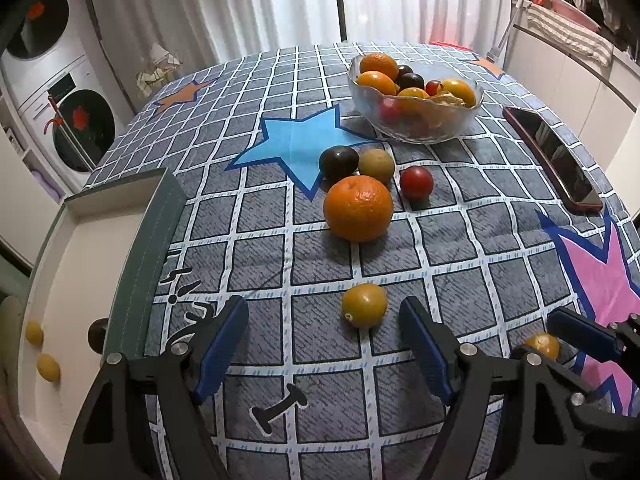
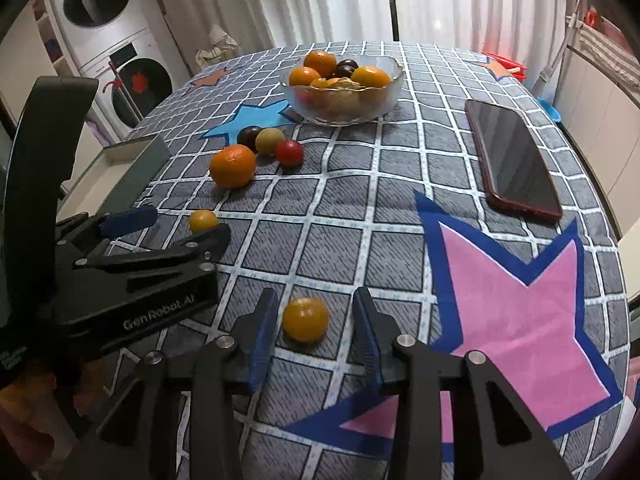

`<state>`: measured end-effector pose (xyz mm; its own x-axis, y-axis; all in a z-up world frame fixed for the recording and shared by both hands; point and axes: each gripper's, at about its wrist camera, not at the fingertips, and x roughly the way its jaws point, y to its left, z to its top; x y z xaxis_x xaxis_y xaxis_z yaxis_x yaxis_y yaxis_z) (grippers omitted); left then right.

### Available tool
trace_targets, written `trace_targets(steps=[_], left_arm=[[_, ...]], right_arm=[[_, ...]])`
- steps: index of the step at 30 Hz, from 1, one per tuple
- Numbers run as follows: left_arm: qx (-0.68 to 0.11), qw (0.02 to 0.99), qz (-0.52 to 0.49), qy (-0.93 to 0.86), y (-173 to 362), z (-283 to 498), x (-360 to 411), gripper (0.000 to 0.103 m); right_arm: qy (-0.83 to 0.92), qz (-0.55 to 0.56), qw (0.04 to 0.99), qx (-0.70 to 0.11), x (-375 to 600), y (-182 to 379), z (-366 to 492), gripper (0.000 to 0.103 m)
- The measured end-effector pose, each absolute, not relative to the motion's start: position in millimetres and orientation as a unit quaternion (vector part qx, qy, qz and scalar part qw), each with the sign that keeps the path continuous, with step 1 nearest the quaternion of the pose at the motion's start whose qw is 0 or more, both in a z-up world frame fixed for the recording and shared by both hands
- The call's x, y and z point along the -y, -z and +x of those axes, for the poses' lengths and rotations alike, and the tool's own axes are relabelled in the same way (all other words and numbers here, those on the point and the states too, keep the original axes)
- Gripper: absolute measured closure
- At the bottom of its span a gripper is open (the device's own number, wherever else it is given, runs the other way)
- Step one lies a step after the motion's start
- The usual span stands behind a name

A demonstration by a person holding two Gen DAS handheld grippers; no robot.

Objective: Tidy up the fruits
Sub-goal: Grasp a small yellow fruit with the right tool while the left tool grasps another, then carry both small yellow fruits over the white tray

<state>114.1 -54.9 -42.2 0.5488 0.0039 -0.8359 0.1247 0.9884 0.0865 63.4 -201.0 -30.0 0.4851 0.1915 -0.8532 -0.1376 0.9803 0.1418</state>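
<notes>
My left gripper (image 1: pixel 324 336) is open, with a small yellow-orange fruit (image 1: pixel 364 305) on the cloth just beyond its fingertips. My right gripper (image 2: pixel 316 320) is open around another small orange fruit (image 2: pixel 306 319) that sits on the cloth between its fingers; this fruit also shows in the left wrist view (image 1: pixel 543 345). Farther off lie a big orange (image 1: pixel 358 208), a dark plum (image 1: pixel 338 161), a tan fruit (image 1: pixel 376 165) and a red fruit (image 1: pixel 416 182). A glass bowl (image 1: pixel 416 128) holds several fruits. A green box (image 1: pixel 148 240) at the left holds small yellow fruits (image 1: pixel 48 367).
A phone in a red case (image 2: pixel 514 160) lies on the right side of the table. The table has a grey checked cloth with stars (image 2: pixel 520 304). Stacked washing machines (image 1: pixel 60 92) stand beyond the left edge, curtains behind.
</notes>
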Motion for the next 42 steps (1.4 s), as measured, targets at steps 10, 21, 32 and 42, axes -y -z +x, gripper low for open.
trace_targets(steps=[10, 21, 32, 42], left_arm=[[-0.481, 0.872, 0.044, 0.081, 39.4, 104.3, 62.3, 0.080], [-0.484, 0.873, 0.015, 0.063, 28.8, 59.9, 30.5, 0.080], [-0.467, 0.882, 0.032, 0.062, 12.6, 25.2, 26.2, 0.080], [-0.457, 0.887, 0.025, 0.062, -0.5, 7.9, 17.2, 0.080]], right_arm=[[-0.083, 0.035, 0.863, -0.496, 205.2, 28.3, 48.2, 0.079], [-0.072, 0.090, 0.864, -0.490, 234.2, 18.3, 23.5, 0.079], [-0.060, 0.102, 0.864, -0.490, 239.0, 9.4, 9.4, 0.079], [-0.060, 0.105, 0.863, -0.490, 235.3, 2.8, 2.2, 0.079]])
